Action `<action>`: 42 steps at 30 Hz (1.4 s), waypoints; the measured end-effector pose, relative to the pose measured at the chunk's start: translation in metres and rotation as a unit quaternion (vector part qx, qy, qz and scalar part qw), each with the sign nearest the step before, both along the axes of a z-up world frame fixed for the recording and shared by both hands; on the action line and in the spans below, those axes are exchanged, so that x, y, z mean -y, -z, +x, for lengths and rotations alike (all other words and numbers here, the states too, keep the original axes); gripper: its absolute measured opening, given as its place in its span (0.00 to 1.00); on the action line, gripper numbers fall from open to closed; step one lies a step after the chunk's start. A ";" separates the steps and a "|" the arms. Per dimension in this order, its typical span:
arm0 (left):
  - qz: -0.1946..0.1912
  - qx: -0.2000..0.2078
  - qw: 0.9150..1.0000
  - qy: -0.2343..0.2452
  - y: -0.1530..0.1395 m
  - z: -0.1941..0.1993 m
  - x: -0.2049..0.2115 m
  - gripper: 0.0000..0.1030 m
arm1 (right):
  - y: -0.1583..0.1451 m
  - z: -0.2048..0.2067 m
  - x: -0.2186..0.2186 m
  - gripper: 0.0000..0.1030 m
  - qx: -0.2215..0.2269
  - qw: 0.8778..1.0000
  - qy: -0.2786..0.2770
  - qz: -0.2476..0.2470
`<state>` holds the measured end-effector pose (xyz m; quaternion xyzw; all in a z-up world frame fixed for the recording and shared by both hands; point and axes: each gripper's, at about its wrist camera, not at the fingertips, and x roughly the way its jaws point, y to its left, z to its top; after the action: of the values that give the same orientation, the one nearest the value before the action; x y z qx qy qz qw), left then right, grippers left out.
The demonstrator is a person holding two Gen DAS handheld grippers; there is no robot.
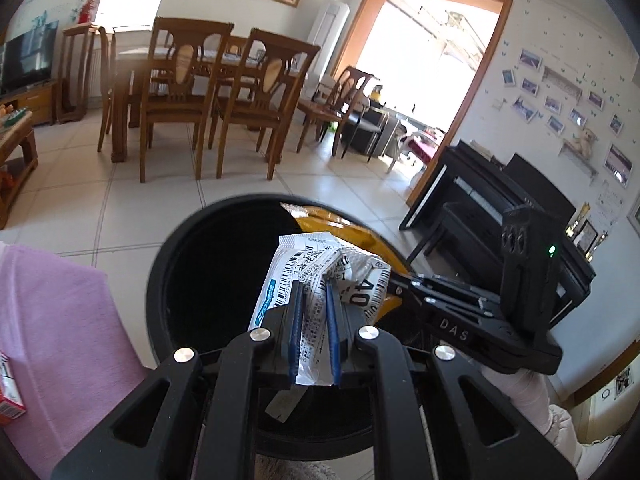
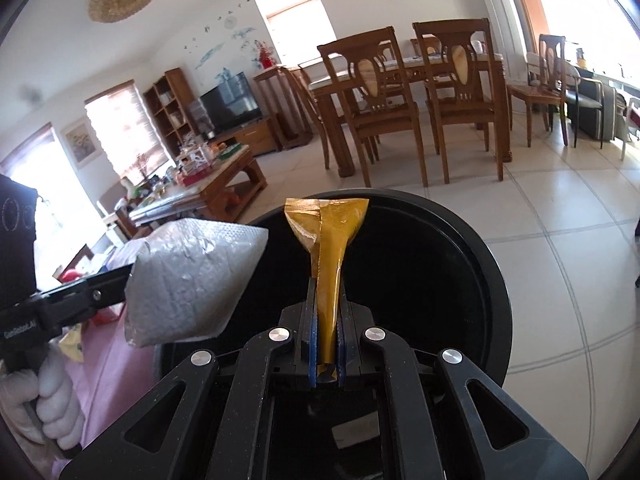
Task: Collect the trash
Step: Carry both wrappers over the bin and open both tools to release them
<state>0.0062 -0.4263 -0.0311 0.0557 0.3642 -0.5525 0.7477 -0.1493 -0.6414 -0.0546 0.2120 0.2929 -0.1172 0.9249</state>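
Note:
My left gripper (image 1: 316, 292) is shut on a white printed plastic wrapper (image 1: 320, 276) and holds it over the open mouth of a round black trash bin (image 1: 160, 280). My right gripper (image 2: 327, 300) is shut on a gold foil wrapper (image 2: 326, 232) and holds it over the same bin (image 2: 492, 280). In the right wrist view the white wrapper (image 2: 192, 276) shows its silvery side at the left, held by the left gripper (image 2: 132, 276). In the left wrist view the gold wrapper (image 1: 340, 224) peeks out behind the white one, and the right gripper body (image 1: 460, 320) is at the right.
A pink cloth surface (image 1: 60, 320) lies left of the bin, with a red and white box (image 1: 10, 396) on it. A wooden dining table with chairs (image 1: 208, 80) stands beyond on the tiled floor. A black piano (image 1: 500, 200) is at the right, a cluttered coffee table (image 2: 200, 176) at the left.

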 end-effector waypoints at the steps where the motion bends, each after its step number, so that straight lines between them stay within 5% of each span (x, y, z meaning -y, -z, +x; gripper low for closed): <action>1: 0.006 -0.001 1.000 0.001 0.004 -0.001 0.003 0.11 | 0.003 0.001 0.002 0.07 -0.001 1.000 0.001 0.001; 19: 0.064 0.005 0.998 0.002 0.023 -0.007 0.017 0.12 | 0.020 0.015 0.002 0.09 -0.023 1.000 0.004 -0.006; 28: 0.079 -0.001 0.997 -0.008 0.024 -0.001 0.019 0.15 | 0.021 0.014 -0.003 0.20 -0.021 1.000 0.007 -0.008; 35: 0.094 -0.002 0.995 -0.017 0.026 0.000 0.017 0.16 | 0.017 0.011 -0.008 0.44 -0.009 1.000 0.013 -0.009; 36: 0.096 -0.001 0.995 -0.018 0.026 -0.001 0.017 0.19 | 0.016 0.009 -0.008 0.47 -0.005 1.000 0.015 -0.008; 40: 0.092 0.013 0.995 -0.025 0.022 -0.004 0.013 0.61 | 0.009 0.007 -0.012 0.63 0.008 1.000 0.022 -0.010; 42: 0.081 0.025 0.996 -0.025 0.019 -0.009 0.007 0.61 | 0.006 0.006 -0.014 0.65 0.013 1.000 0.023 -0.010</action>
<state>-0.0025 -0.4337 -0.0497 0.1208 0.3898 -0.5008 0.7633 -0.1430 -0.6273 -0.0602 0.2109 0.2744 -0.1385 0.9279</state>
